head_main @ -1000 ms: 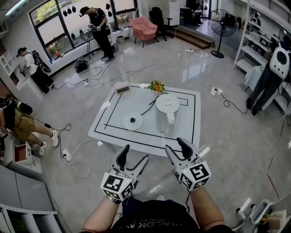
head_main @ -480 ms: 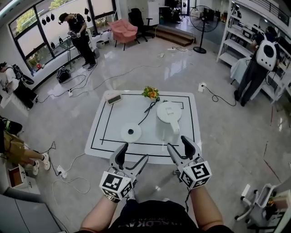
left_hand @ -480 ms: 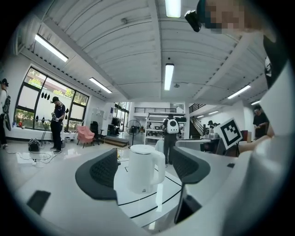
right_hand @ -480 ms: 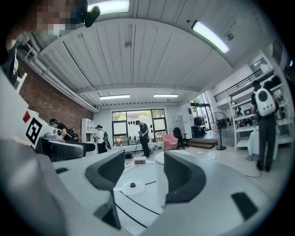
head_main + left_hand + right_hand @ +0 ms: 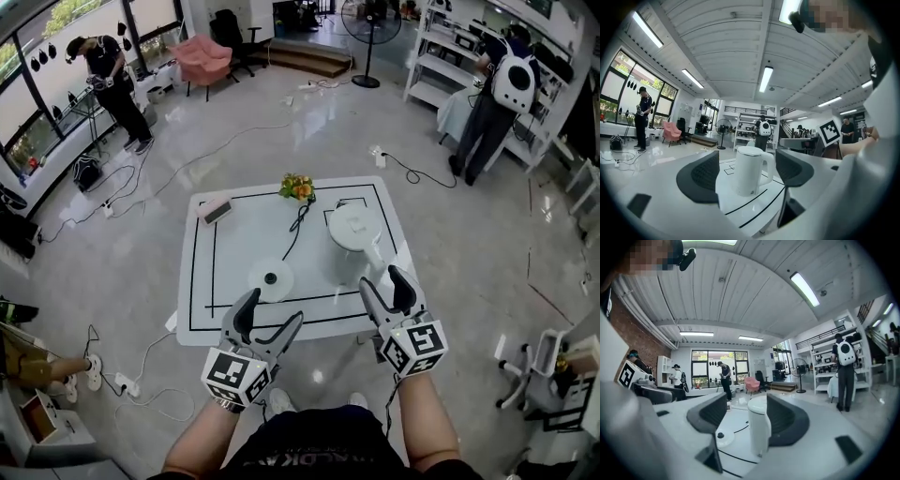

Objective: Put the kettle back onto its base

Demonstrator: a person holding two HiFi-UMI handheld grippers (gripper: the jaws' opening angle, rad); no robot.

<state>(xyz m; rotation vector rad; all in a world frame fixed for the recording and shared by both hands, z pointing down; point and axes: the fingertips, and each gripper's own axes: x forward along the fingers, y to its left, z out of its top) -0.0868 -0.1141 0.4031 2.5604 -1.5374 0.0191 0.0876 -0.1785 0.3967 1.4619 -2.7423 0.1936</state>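
Note:
A white electric kettle [image 5: 354,246] stands upright on the right half of the low white table [image 5: 211,309], handle toward me. Its round white base [image 5: 271,279] lies bare to the kettle's left, a black cord running from it to the far edge. My left gripper [image 5: 270,315] hovers open over the table's near edge, just in front of the base. My right gripper [image 5: 384,285] is open in front of the kettle, a short gap away. The left gripper view frames the kettle [image 5: 750,171] between its fingers, untouched. The right gripper view shows the kettle [image 5: 759,427] and base [image 5: 723,439] ahead.
A bunch of orange flowers [image 5: 298,187] and a small box [image 5: 217,209] sit at the table's far edge. Cables trail over the glossy floor. A person [image 5: 105,73] works far left, another [image 5: 495,103] at shelves far right. A standing fan [image 5: 366,37] is behind.
Both grippers have come up to the table's near edge, and the table sits lower and more central in the head view. The right jaws have spread wider. The kettle and base have not moved.

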